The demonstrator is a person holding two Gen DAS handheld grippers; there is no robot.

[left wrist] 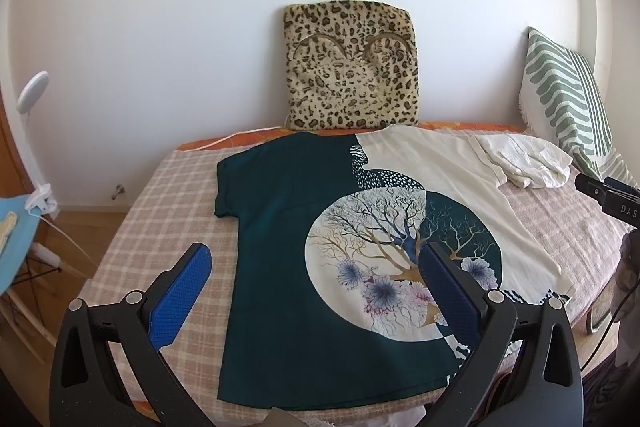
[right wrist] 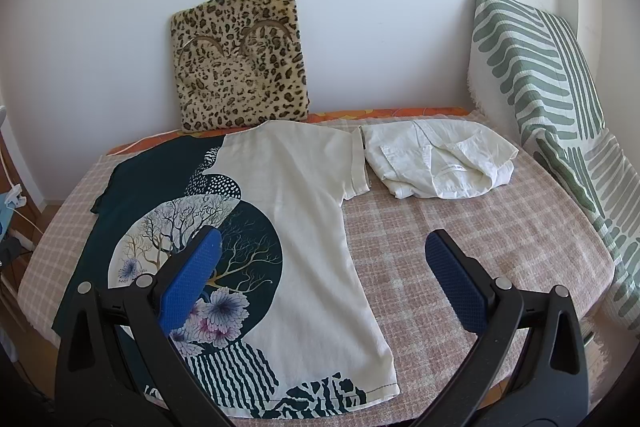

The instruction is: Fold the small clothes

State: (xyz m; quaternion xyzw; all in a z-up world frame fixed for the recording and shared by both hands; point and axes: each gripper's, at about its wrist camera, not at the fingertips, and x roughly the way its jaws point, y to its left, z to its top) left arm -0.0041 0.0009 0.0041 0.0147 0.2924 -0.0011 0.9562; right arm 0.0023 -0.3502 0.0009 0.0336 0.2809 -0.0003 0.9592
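A T-shirt (left wrist: 320, 267) lies flat and spread out on the bed (right wrist: 460, 247), which has a checked pink cover. One half of the T-shirt is dark green and the other half is cream, with a round print of a tree and flowers in the middle. Its long axis runs from the near edge of the bed, where the hem is, to the far edge, where the neck points at a leopard cushion (left wrist: 350, 67). A crumpled white garment (right wrist: 436, 163) lies near the far right corner, just beside the cream sleeve. The left gripper (left wrist: 316, 267) hangs over the green half, wide open and holding nothing. The right gripper (right wrist: 324, 255) hangs over the cream side edge, also wide open and empty.
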